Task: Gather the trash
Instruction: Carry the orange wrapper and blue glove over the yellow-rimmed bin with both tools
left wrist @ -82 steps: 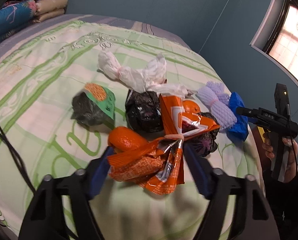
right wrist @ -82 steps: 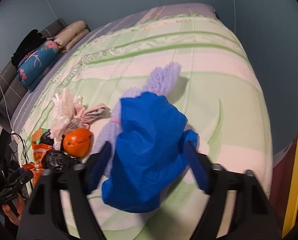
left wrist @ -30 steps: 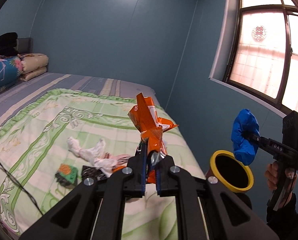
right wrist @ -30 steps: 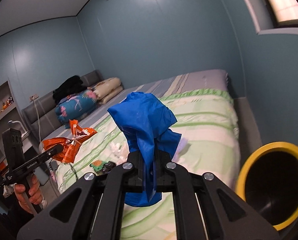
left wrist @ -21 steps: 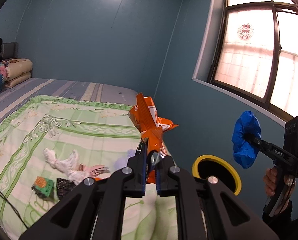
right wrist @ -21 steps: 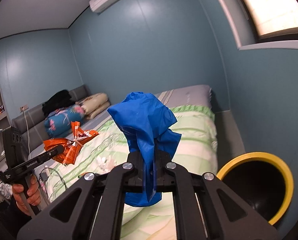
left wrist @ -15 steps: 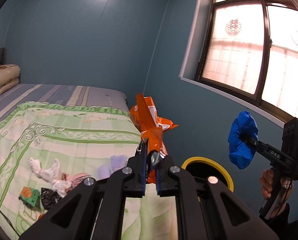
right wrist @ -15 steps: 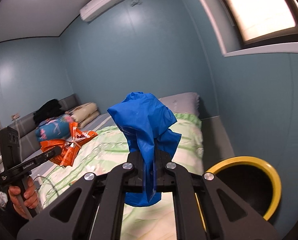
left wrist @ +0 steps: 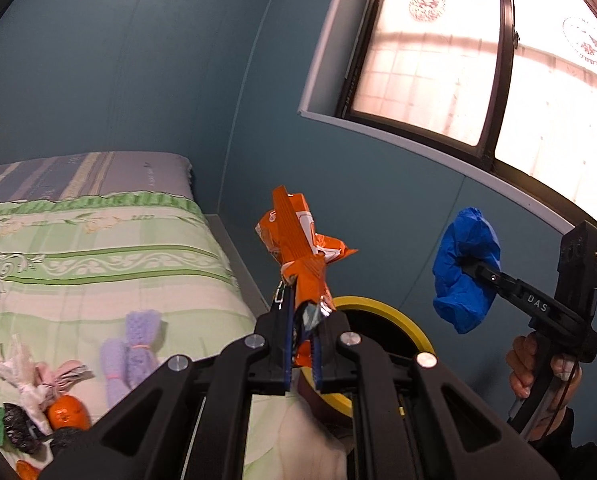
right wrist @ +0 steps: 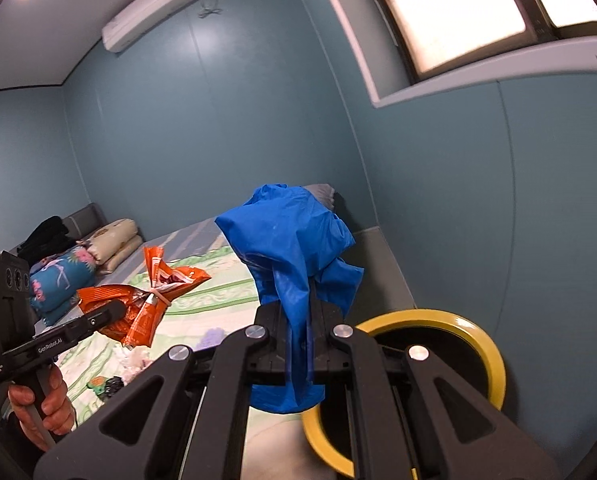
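My left gripper (left wrist: 301, 346) is shut on an orange snack wrapper (left wrist: 298, 252) that sticks up above its fingers. Just beyond it is the yellow-rimmed bin (left wrist: 382, 312), partly hidden by the gripper. My right gripper (right wrist: 298, 354) is shut on a crumpled blue plastic bag (right wrist: 290, 236), held in the air left of the same bin (right wrist: 478, 344). In the left wrist view the blue bag (left wrist: 464, 276) hangs to the right of the bin. In the right wrist view the orange wrapper (right wrist: 146, 304) is at the left.
The bed with a green patterned cover (left wrist: 98, 264) carries more trash: a purple foam net (left wrist: 136, 344), a white and pink bundle (left wrist: 30, 376), an orange (left wrist: 68, 418), a black bag (left wrist: 16, 426). Blue walls and a window (left wrist: 478, 52) close in on the right. Folded bedding (right wrist: 78, 264) lies far back.
Both grippers swung away from the bed toward the wall and window with their trash still held. The yellow bin has come closer and more central in both views.
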`<state>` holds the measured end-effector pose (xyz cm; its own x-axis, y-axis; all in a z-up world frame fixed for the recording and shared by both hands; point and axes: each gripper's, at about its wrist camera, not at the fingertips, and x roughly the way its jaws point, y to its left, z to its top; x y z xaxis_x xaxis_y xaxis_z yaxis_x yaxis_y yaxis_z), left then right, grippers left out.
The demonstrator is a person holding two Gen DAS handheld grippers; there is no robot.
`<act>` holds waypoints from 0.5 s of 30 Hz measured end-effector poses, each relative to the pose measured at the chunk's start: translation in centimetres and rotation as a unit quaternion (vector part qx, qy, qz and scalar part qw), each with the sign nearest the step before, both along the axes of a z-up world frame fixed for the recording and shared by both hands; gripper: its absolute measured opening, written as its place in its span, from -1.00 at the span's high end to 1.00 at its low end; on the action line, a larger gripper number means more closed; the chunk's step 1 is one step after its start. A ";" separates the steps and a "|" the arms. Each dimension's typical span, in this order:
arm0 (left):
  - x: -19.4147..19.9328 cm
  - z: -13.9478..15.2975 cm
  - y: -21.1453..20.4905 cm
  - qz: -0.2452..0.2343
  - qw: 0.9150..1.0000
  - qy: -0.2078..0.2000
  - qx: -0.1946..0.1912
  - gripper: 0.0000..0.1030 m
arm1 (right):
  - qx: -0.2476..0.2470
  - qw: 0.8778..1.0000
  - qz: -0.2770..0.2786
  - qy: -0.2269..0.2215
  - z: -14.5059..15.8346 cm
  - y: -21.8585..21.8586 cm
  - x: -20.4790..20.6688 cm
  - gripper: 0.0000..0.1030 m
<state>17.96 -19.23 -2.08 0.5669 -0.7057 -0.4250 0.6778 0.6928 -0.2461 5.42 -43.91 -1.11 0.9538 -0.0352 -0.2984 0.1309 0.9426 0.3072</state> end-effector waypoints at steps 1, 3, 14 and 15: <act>0.3 -0.3 -1.0 -0.006 1.000 0.003 0.001 0.88 | 0.001 1.000 -0.005 0.003 -0.3 -0.5 0.1 0.92; 0.6 -0.9 -2.5 -0.018 1.000 0.010 0.003 0.88 | 0.005 1.000 -0.012 0.009 -0.9 -1.5 0.4 0.92; 2.1 -4.5 -9.6 -0.067 0.996 0.055 0.014 0.88 | 0.017 0.997 -0.059 0.042 -3.4 -4.2 1.7 0.92; 2.2 -4.9 -10.1 -0.071 0.996 0.059 0.015 0.88 | 0.018 0.997 -0.060 0.044 -3.4 -4.2 1.7 0.92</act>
